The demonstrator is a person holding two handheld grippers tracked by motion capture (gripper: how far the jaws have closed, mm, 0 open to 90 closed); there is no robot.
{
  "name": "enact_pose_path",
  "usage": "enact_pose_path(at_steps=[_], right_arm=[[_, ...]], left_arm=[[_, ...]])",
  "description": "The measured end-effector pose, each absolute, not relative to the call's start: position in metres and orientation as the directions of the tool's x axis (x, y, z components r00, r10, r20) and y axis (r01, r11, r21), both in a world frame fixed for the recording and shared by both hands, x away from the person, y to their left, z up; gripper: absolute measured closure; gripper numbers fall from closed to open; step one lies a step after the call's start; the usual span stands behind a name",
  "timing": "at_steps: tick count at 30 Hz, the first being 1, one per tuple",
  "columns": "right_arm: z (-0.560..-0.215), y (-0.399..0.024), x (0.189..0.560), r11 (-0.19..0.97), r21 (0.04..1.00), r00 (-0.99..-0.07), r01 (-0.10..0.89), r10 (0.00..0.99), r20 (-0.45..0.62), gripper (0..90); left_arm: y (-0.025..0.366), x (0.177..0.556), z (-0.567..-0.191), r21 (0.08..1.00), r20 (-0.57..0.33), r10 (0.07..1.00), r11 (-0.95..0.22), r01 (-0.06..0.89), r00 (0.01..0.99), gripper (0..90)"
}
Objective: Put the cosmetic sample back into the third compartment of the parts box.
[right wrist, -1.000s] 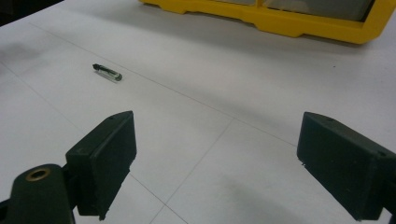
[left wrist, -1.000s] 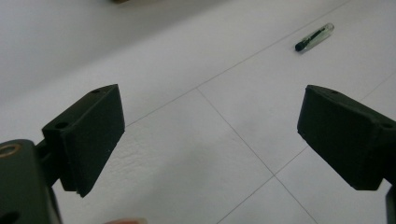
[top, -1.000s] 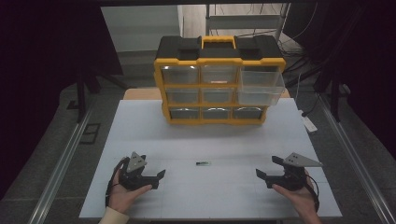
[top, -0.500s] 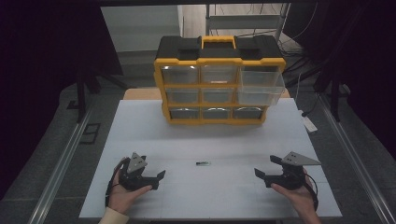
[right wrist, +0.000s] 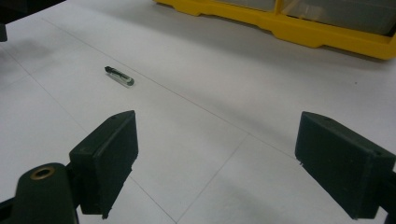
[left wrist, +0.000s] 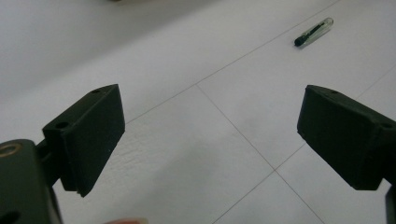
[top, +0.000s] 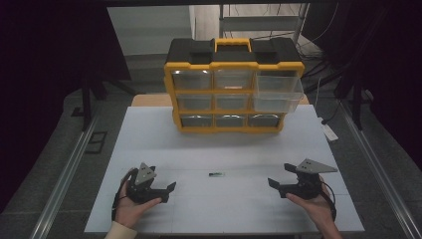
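A small dark pin-like part with a clear tip (top: 216,174) lies on the white table (top: 224,144), midway between my two grippers. It lies at the upper right in the left gripper view (left wrist: 314,31) and at the upper left in the right gripper view (right wrist: 119,76). My left gripper (top: 169,189) rests near the table's front left, open and empty (left wrist: 210,140). My right gripper (top: 275,185) rests near the front right, open and empty (right wrist: 215,163). A yellow and black drawer organizer (top: 233,84) stands at the back, its upper right clear drawer (top: 278,89) pulled out.
The organizer's yellow base (right wrist: 299,30) runs across the top of the right gripper view. Metal rails (top: 64,174) run along both sides of the table. A white object (top: 329,132) lies by the table's right edge.
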State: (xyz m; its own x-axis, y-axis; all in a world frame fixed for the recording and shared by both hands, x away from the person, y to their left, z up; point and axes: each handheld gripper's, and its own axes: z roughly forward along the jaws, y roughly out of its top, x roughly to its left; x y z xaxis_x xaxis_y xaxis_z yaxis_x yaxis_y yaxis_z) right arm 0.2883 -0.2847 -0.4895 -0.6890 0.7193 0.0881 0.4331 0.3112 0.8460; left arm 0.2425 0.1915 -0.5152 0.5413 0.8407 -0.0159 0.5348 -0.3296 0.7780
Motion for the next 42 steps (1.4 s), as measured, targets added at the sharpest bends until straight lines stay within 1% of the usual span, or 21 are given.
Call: enact_pose_path(at_steps=[6, 18, 35, 42], right_arm=[[-0.484, -0.278, 0.293, 0.333, 0.843, -0.703, 0.422, 0.708, 0.072, 14.0], [-0.472, -0.268, 0.301, 0.334, 0.85, -0.723, 0.407, 0.687, 0.076, 14.3], [-0.463, -0.235, 0.315, 0.383, 0.841, -0.763, 0.383, 0.644, 0.054, 14.7], [-0.455, -0.222, 0.323, 0.416, 0.837, -0.789, 0.356, 0.614, 0.03, 14.7]], left_arm=[[0.191, 0.244, -0.516, 0.774, -0.015, 0.839, -0.335, 0.538, 0.544, 8.2], [0.189, 0.243, -0.516, 0.77, -0.008, 0.835, -0.346, 0.536, 0.55, 8.3], [0.188, 0.248, -0.514, 0.77, -0.02, 0.832, -0.341, 0.54, 0.554, 8.5], [0.189, 0.248, -0.514, 0.77, -0.022, 0.831, -0.341, 0.539, 0.557, 8.5]])
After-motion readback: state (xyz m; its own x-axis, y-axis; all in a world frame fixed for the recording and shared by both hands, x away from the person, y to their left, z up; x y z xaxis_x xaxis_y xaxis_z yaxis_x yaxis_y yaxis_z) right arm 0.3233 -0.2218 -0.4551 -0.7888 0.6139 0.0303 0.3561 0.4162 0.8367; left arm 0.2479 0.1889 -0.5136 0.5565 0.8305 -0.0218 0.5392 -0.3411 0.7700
